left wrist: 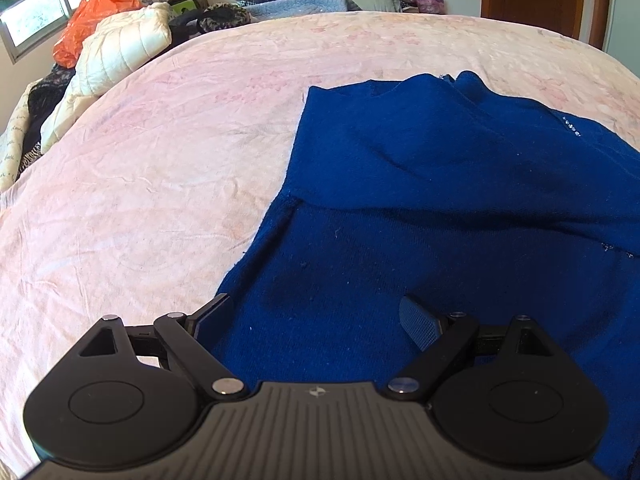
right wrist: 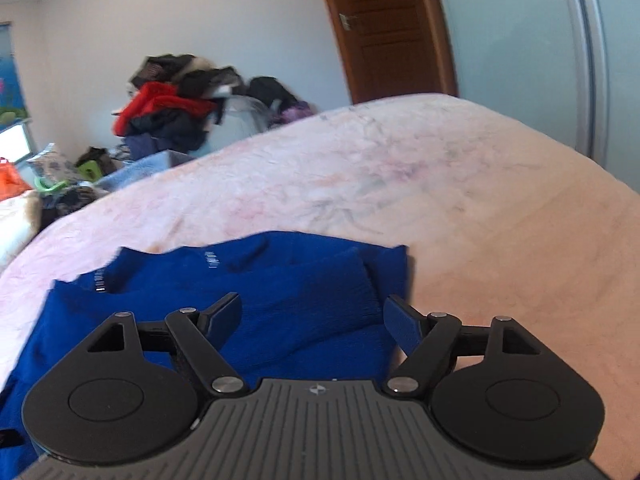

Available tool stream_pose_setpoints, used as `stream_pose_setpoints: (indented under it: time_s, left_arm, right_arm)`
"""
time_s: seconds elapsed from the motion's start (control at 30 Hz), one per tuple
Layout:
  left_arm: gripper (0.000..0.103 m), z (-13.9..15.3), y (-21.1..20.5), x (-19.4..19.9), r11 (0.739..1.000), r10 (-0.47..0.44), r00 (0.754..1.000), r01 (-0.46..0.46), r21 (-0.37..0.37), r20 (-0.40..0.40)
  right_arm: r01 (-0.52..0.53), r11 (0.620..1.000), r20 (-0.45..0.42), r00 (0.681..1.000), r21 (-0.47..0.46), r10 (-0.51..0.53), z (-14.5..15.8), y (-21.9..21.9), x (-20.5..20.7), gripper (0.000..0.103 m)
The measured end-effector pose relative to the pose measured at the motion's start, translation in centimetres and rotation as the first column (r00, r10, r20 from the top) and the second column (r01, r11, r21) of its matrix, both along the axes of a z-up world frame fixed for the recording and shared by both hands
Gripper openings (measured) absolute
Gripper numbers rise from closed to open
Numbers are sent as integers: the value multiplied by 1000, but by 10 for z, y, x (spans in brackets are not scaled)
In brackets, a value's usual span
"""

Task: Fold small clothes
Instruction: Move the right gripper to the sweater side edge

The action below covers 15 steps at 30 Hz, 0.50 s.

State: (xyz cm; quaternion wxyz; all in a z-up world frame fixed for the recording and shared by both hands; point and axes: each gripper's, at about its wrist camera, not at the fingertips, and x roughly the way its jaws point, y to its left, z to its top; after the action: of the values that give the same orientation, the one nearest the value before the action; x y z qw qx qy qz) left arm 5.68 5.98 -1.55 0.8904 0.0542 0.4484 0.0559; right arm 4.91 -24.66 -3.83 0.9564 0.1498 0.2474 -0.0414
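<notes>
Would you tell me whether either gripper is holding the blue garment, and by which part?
Neither: the left gripper and right gripper are open above the blue garment.

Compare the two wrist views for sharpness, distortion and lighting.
Left wrist view: sharp, the blue sweater shows lint and knit, the pink bedspread bulges from fisheye, daylight enters at the window. Right wrist view: motion-blurred, the clothes pile and wooden door are smeared, the door frame bends.
</notes>
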Motion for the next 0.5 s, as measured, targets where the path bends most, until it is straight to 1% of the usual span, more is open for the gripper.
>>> stream_pose_setpoints:
  time_s: [0.1,0.17,0.23,0.3,0.37,0.4,0.43,0.47,0.5]
  left_arm:
    - [91,4,2,-9,1000,-9,1000,9,-6,3]
    - [91,8,6,-19,1000,-20,1000,20,-4,18]
    - [91,11,13,-29,1000,-27,999,27,-10,30]
    - [91,13,21,-36,999,-38,999,39,-35,30]
    - [91,14,29,-43,997,-46,999,47,-67,28]
    - [91,15,33,-46,996,-45,999,47,-81,29]
    - [91,15,36,-49,994,-46,998,50,-97,35]
    - [91,16,39,-51,992,-52,998,56,-109,37]
    - [91,15,41,-54,991,-63,997,66,-116,33]
  right_arm:
    - [-76,996,26,997,-55,78,17,10,-21,82]
    - [-86,990,53,994,-115,92,31,10,-40,83]
    - [-75,981,84,992,-176,91,47,5,-63,87]
    - [-23,965,116,992,-261,55,61,-2,-87,87]
    - [63,927,156,988,-369,-5,73,-6,-109,89]
    - [105,904,183,983,-416,-30,78,-8,-119,93]
    - [132,887,208,977,-442,-42,82,-11,-128,99]
    - [121,894,206,978,-430,-34,85,-16,-132,100]
    - [81,917,173,985,-390,-13,86,-22,-133,101]
